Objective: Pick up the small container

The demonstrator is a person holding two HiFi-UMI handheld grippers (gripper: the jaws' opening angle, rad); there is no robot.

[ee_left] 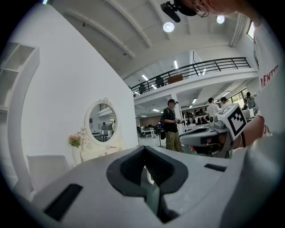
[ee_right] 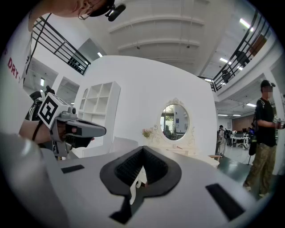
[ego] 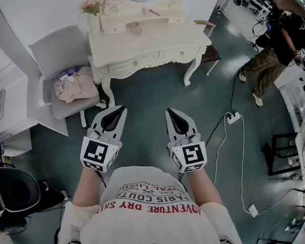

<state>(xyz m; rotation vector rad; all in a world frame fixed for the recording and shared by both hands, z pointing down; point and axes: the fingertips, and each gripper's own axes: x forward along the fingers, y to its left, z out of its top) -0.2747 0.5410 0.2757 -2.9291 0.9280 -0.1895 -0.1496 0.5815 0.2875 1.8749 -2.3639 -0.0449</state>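
In the head view I hold both grippers side by side over the grey-green floor, well short of a white dressing table (ego: 148, 44) with an oval mirror. A small round pale thing (ego: 135, 30), maybe the small container, lies on the tabletop; it is too small to tell. My left gripper (ego: 123, 109) has its jaws together with nothing between them. My right gripper (ego: 169, 111) is likewise shut and empty. The left gripper (ee_left: 143, 150) points at the mirror table (ee_left: 100, 149) in its own view, and so does the right gripper (ee_right: 143, 149) at the table (ee_right: 178, 149).
A grey chair (ego: 60, 52) with a pink cloth (ego: 76, 88) on its seat stands left of the table. A wooden stool (ego: 211, 52) is at its right. A power strip (ego: 232, 118) with cables lies on the floor. A person (ego: 278, 45) stands far right.
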